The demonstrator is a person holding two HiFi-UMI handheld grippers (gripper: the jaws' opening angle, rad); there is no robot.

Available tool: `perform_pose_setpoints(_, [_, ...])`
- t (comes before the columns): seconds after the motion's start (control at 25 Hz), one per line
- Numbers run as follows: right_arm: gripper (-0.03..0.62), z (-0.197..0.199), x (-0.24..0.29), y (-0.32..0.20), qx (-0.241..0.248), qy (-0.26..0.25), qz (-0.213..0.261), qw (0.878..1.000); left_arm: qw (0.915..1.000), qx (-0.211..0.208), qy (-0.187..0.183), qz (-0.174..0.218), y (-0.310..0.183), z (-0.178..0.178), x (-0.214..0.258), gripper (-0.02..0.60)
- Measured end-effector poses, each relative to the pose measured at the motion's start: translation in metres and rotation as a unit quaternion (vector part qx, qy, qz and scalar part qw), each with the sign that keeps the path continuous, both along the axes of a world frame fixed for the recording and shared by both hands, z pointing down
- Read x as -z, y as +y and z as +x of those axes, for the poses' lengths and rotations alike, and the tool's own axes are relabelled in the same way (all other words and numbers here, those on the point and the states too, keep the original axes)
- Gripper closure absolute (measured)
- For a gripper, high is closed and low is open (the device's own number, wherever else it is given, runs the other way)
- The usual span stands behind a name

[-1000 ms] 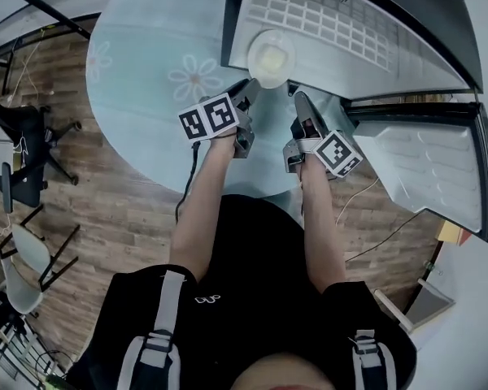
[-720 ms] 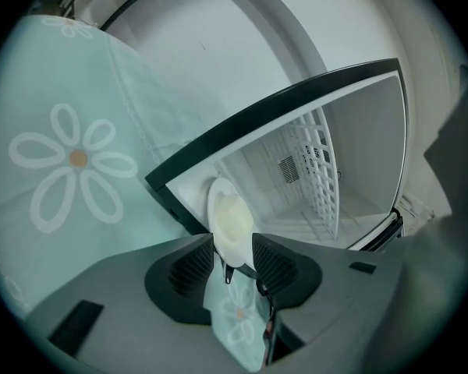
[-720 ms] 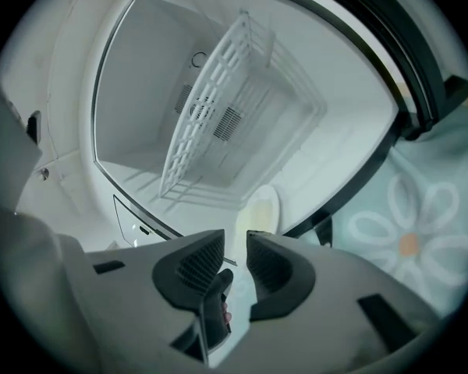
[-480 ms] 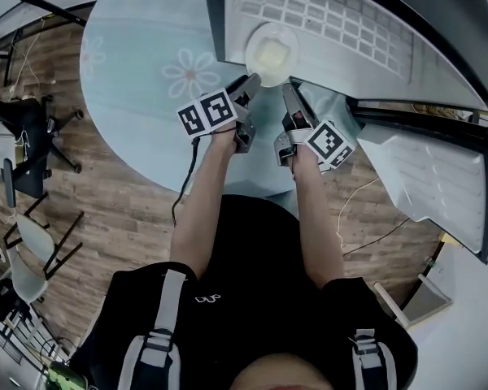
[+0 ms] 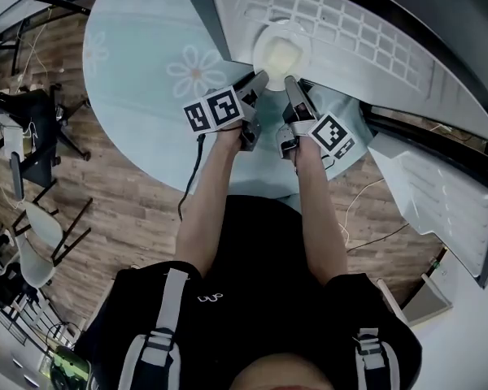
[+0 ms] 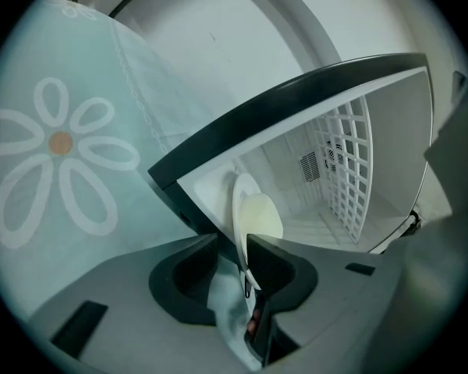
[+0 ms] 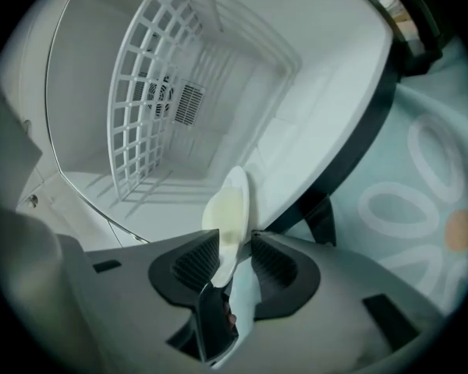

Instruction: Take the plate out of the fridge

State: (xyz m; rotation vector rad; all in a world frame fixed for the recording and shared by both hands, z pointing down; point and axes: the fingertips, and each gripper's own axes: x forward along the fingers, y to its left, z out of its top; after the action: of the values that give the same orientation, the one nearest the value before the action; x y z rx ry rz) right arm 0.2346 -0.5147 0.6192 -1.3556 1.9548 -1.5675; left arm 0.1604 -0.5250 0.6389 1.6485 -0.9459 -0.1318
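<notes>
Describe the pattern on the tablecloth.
The tablecloth is pale teal with white flowers, orange centres; clearest in the left gripper view.

The person wears a black short-sleeved T-shirt (image 5: 252, 275) whose sleeves end on the upper arms, leaving both forearms bare. A small white logo (image 5: 209, 297) is printed on the chest, left of centre. A pale grey webbing strap with a lighter buckle runs over each shoulder: the left strap (image 5: 167, 301) and the right strap (image 5: 369, 353). A thin dark cable (image 5: 185, 192) trails beside the left forearm.
</notes>
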Motion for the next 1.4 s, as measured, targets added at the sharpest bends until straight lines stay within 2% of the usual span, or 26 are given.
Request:
perform_pose_setpoints(0.12, [0.486, -0.002, -0.003, -0.006, -0.001, -0.010, -0.002, 1.000, 0.9999, 0.000, 0.013, 0.001, -0.003, 0.004, 0.001, 0.460])
perform_pose_setpoints(0.24, [0.552, -0.002, -0.004, -0.007, -0.006, -0.010, -0.005, 1.000, 0.9994, -0.004, 0.034, 0.004, -0.004, 0.008, 0.005, 0.523])
perform_pose_setpoints(0.28, [0.550, -0.002, -0.004, -0.007, -0.009, -0.012, -0.006, 1.000, 0.9993, -0.004, 0.038, 0.007, -0.004, 0.008, 0.008, 0.540])
perform_pose_setpoints(0.64, [0.545, -0.013, 0.010, 0.009, -0.011, -0.014, -0.013, 1.000, 0.9989, -0.028, -0.001, 0.038, 0.012, -0.003, 0.025, 0.516])
perform_pose_setpoints(0.76, [0.543, -0.023, 0.026, 0.012, -0.002, -0.010, 0.004, 1.000, 0.9980, -0.026, -0.002, 0.058, 0.018, -0.013, 0.041, 0.514])
perform_pose_setpoints(0.92, [0.543, -0.018, 0.049, 0.022, 0.001, -0.012, 0.031, 0.999, 0.9958, -0.019, 0.003, 0.089, 0.027, -0.008, 0.063, 0.512])
perform_pose_setpoints(1.08, [0.543, -0.022, 0.074, 0.042, 0.005, -0.009, 0.062, 0.998, 0.9925, -0.013, -0.008, 0.122, 0.046, -0.015, 0.088, 0.512])
perform_pose_setpoints(1.28, [0.543, -0.030, 0.092, 0.078, 0.017, 0.010, 0.085, 0.996, 0.9917, -0.010, 0.022, 0.126, 0.084, -0.019, 0.102, 0.514])
perform_pose_setpoints(1.4, [0.542, -0.035, 0.097, 0.094, 0.021, 0.012, 0.093, 0.995, 0.9912, -0.014, 0.022, 0.130, 0.100, -0.024, 0.107, 0.514])
